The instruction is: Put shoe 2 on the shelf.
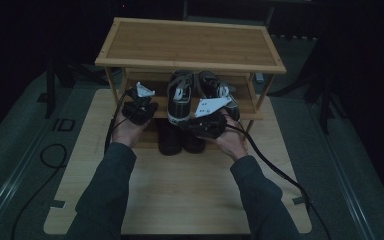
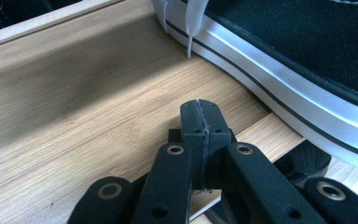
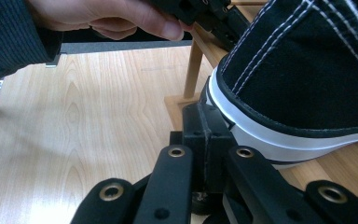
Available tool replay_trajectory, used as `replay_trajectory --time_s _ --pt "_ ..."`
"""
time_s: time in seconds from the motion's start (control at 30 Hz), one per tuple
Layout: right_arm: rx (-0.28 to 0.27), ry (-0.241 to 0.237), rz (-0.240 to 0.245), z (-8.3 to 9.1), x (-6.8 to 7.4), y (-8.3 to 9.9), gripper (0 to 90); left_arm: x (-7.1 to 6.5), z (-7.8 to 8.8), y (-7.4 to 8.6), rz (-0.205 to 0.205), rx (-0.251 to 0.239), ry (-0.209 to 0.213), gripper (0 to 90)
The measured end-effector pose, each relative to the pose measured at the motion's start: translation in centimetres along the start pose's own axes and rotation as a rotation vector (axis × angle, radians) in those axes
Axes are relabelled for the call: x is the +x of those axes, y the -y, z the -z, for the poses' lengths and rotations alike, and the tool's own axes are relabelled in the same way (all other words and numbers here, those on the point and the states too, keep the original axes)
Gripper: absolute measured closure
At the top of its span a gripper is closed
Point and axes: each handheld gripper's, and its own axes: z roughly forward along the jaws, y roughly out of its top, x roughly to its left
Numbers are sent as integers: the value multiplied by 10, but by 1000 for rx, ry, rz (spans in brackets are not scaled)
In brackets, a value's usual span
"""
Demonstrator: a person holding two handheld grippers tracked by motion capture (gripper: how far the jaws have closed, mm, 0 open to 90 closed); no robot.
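A bamboo shoe rack [image 1: 190,45] stands on the table. Two black sneakers with white soles sit on its middle shelf, one to the left [image 1: 180,97] and one to the right [image 1: 217,90]. My left gripper [image 1: 141,102] hovers over the bare left part of that shelf [image 2: 74,116], jaws pressed together and empty [image 2: 199,116], and the sneaker's white sole [image 2: 284,93] lies just to its right. My right gripper [image 1: 192,122] is at the shelf's front, shut and empty [image 3: 205,126], close beside a sneaker's sole [image 3: 279,135].
A pair of dark shoes [image 1: 172,140] sits under the middle shelf. A thin rack leg [image 3: 193,70] stands near my right gripper. The light wooden table [image 1: 180,190] stretches toward the person. Cables trail from both grippers. Dark floor surrounds the table.
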Motion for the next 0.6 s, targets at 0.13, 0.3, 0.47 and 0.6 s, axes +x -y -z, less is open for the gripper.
replay_trajectory --time_s 0.13,0.3,0.47,0.6 --pt "0 -1 -2 0 -1 0 900 0 0 0 -3 2 -1 900" --pt "4 37 -3 1 -3 -1 900 0 0 0 -2 3 -1 900" --pt "13 72 8 -1 -1 0 900 -1 0 0 -4 2 -1 900" --pt "35 141 -7 -4 -3 0 900 0 0 0 -3 1 0 900"
